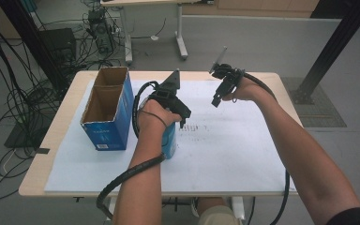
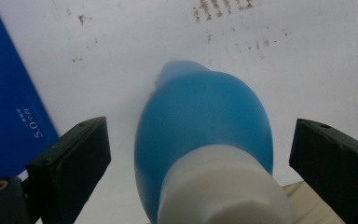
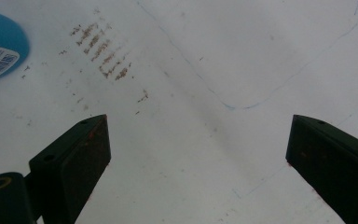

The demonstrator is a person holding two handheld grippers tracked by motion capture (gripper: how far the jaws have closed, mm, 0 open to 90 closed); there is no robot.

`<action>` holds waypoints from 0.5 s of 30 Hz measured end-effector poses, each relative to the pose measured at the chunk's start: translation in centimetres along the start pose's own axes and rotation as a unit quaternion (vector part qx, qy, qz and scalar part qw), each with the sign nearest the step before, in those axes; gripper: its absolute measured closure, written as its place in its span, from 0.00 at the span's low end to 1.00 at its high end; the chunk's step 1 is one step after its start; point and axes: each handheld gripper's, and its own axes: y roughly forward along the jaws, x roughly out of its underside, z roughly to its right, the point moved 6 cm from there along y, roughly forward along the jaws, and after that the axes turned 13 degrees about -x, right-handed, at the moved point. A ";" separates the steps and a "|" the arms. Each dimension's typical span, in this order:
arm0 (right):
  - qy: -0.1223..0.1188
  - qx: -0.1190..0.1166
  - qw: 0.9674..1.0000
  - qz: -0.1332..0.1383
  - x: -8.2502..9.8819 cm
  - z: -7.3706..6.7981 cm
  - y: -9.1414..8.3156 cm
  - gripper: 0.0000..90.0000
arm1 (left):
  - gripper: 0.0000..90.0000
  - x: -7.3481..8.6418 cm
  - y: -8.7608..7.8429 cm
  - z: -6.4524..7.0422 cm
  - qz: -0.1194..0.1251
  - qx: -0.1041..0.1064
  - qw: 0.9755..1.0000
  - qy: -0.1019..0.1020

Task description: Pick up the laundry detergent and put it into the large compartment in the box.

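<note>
A lab or workshop: black cables [image 1: 9, 101] sprawl over the grey floor [image 1: 262, 42] at left, electronics [image 1: 98, 28] sit far left, black frame posts [image 1: 337, 42] stand right, and a second desk [image 1: 136, 2] stands far behind.

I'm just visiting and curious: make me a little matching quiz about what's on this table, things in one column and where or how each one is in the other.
Things:
1. blue plastic bottle with a white cap
2. blue cardboard box with its top open
3. left gripper
4. right gripper

Places or states:
A. open over the bare white sheet, nothing between its jaws
B. at the left part of the table, standing upright
C. between two open black jaws
D. open, one jaw on each side of the bottle

Pairs: 1-C, 2-B, 3-D, 4-A
</note>
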 end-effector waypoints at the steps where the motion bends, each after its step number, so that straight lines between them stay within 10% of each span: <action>1: 0.000 0.000 1.000 0.000 0.0 0.0 0.0 0.07 | 0.06 0.0 0.0 0.0 0.000 0.000 1.000 0.000; 15: 0.001 0.000 1.000 0.001 0.1 0.1 -0.1 0.07 | 0.07 0.0 0.0 0.2 0.001 0.000 1.000 0.002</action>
